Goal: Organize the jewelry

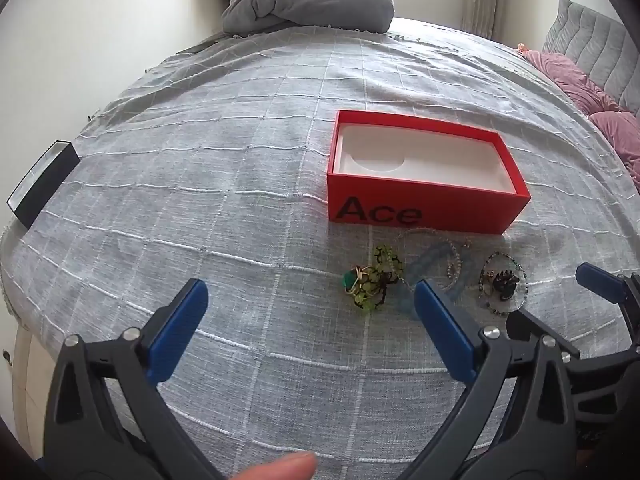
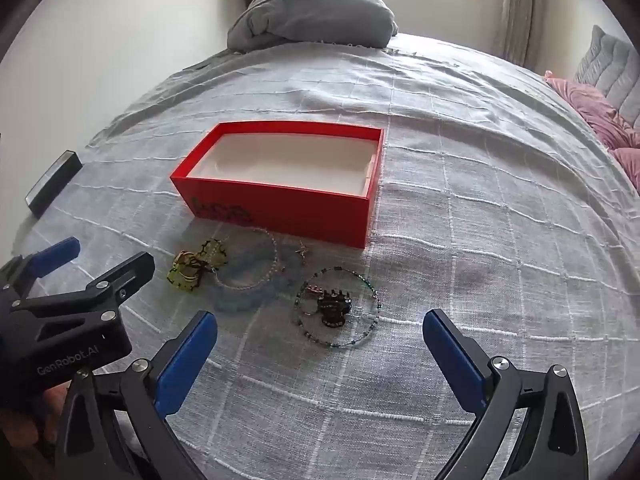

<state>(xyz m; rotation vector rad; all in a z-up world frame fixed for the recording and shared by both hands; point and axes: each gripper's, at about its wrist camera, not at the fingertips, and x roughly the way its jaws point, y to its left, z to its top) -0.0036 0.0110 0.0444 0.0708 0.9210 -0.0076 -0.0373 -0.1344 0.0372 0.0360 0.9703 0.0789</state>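
Note:
An open red box [image 1: 424, 208] [image 2: 280, 208] with a white lining stands on the grey checked bedspread. In front of it lies the jewelry: a green bead piece [image 1: 370, 280] [image 2: 192, 268], a pale blue bracelet [image 1: 448, 272] [image 2: 256, 292], and a dark beaded ring of chain with a dark clip inside it [image 1: 502, 282] [image 2: 336, 306]. My left gripper [image 1: 310, 302] hovers open just short of the green piece, nothing between its blue pads. My right gripper [image 2: 320, 334] is open too, close to the dark clip and not touching it.
A grey pillow [image 1: 308, 0] [image 2: 316, 16] lies at the far end of the bed. Pink cushions [image 1: 592, 96] [image 2: 600, 120] sit at the right. A black box [image 1: 42, 182] [image 2: 52, 184] rests near the left edge. A fingertip [image 1: 280, 468] shows at the bottom.

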